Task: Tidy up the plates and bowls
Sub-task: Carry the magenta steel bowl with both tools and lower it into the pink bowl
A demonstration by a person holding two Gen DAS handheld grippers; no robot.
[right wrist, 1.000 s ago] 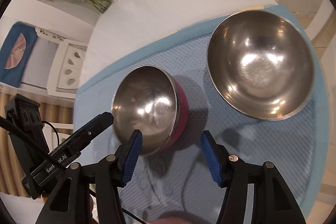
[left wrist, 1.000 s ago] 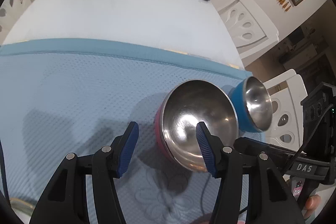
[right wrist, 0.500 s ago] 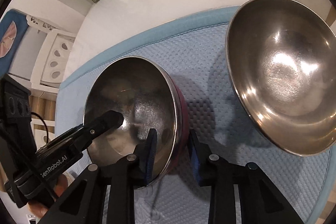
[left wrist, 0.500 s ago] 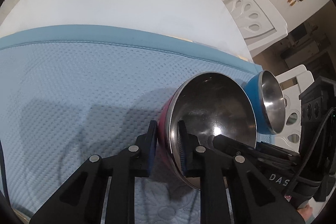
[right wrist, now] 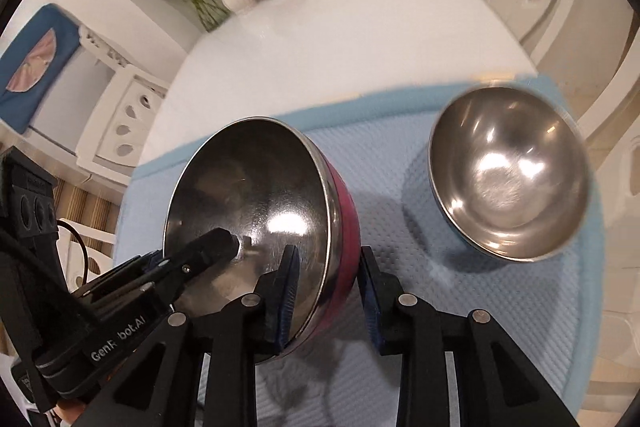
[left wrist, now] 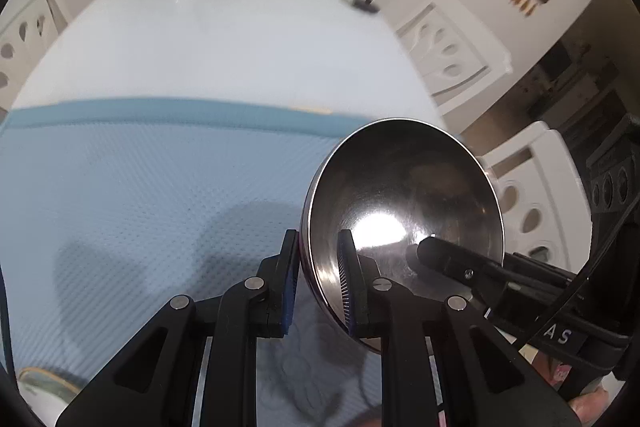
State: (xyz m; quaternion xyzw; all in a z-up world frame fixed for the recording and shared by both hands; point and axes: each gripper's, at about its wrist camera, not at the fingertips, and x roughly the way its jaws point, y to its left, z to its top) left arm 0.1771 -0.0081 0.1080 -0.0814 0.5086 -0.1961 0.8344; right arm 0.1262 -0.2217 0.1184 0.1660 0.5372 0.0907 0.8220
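Steel-lined pink bowl (right wrist: 256,203) between both hand-held grippers

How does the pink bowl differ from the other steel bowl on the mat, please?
The pink bowl is clamped at its rim by both grippers, left and right, and tilted; the other bowl rests untouched on the blue mat. The pink bowl shows a pink outer wall; the other bowl's outside is barely visible here. The pink bowl looks nearer and larger in the right wrist view. Both have shiny steel insides and are empty.

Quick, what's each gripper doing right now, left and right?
Left gripper: shut on the rim of the pink bowl.
Right gripper: shut on the same bowl's opposite rim.
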